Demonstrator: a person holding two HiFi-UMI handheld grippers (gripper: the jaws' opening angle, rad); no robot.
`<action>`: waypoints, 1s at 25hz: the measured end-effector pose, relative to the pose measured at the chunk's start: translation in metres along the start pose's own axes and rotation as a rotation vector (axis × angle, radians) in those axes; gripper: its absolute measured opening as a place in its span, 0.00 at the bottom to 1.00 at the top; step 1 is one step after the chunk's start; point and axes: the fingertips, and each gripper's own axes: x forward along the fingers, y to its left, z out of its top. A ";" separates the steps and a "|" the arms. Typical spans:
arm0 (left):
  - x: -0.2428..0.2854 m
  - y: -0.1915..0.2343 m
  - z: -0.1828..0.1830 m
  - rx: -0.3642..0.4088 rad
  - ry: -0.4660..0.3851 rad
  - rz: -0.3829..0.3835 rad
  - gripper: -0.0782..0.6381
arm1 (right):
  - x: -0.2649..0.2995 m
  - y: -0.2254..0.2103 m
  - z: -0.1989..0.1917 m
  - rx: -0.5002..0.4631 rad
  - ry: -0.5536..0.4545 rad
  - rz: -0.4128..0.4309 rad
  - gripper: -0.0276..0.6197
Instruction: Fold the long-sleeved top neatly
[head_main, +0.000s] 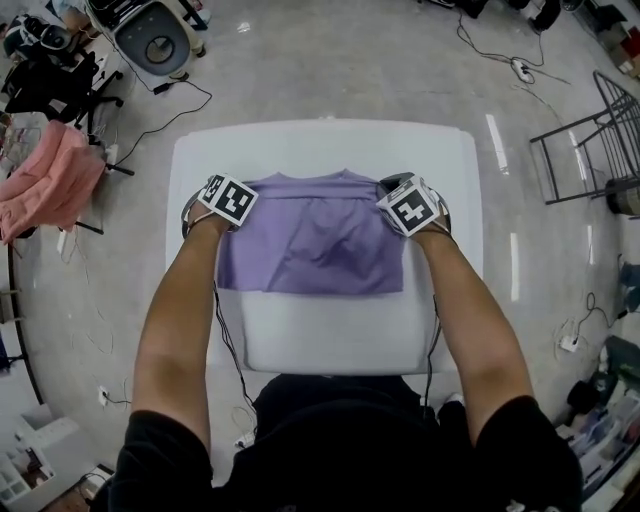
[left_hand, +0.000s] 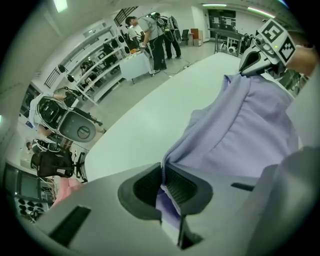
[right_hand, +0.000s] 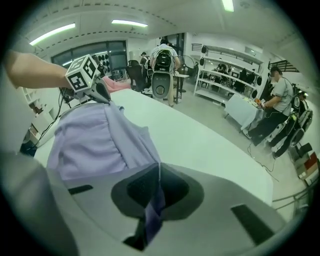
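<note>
Left gripper (head_main: 214, 207) and right gripper (head_main: 412, 210) each clamped on a far corner of purple top (head_main: 315, 245); fabric spans between them, the rest trails behind them on tabletop (head_main: 330, 340).

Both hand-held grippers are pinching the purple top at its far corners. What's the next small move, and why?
Probably ease both corners down flat onto the table. The left hand-held gripper and right hand-held gripper are each shut on the top. Its far edge looks slightly lifted, while the rest lies flat.
</note>
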 end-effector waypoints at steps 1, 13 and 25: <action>0.000 -0.001 0.000 0.000 0.003 -0.012 0.15 | 0.000 0.000 0.000 0.002 -0.003 -0.007 0.07; -0.065 0.017 0.011 -0.029 -0.298 -0.069 0.22 | -0.092 -0.002 -0.005 0.247 -0.211 -0.202 0.17; -0.114 -0.025 -0.110 -0.421 -0.481 -0.240 0.12 | -0.126 0.065 -0.061 0.507 -0.264 -0.262 0.05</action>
